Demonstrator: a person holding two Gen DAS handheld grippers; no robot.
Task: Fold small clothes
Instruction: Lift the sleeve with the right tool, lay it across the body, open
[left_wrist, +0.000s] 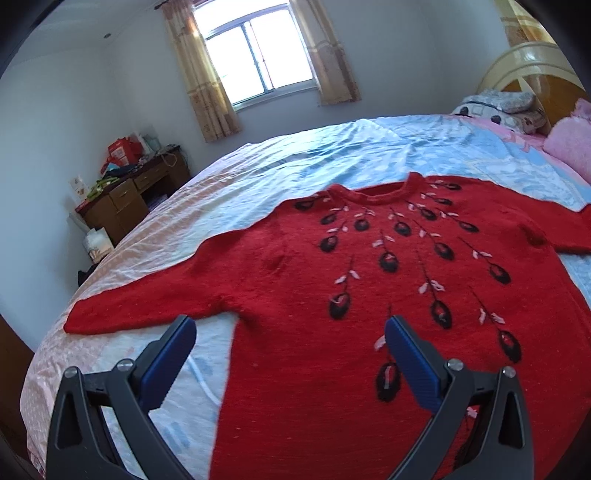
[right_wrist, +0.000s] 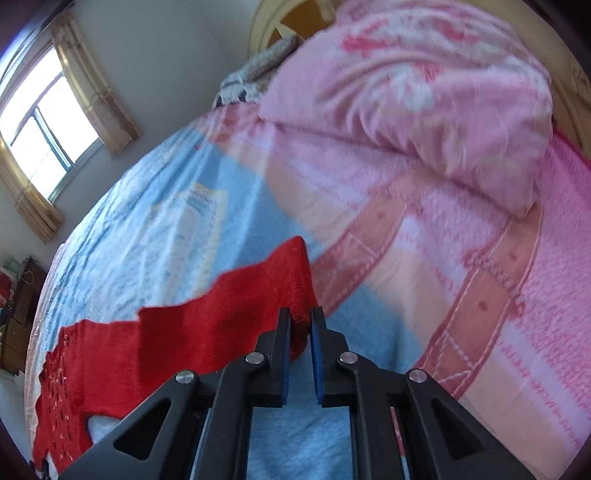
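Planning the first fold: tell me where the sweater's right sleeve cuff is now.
In the right wrist view, the cuff sits pinched in the right gripper, over the blue part of the bedspread, short of the pink blanket.

Red sweater (left_wrist: 295, 266) is chunky knit wool, matt and a bit fuzzy. Bed sheet (left_wrist: 295, 155) looks like thin, creased cotton. Pink blanket (right_wrist: 424, 85) is fluffy fleece. Left hand-held gripper (left_wrist: 290, 330) is matt black plastic with ribbed blue pads (left_wrist: 410, 354) and shiny metal pins.

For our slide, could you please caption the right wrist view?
Right gripper pinching the red knitted sweater's sleeve cuff above the bed.
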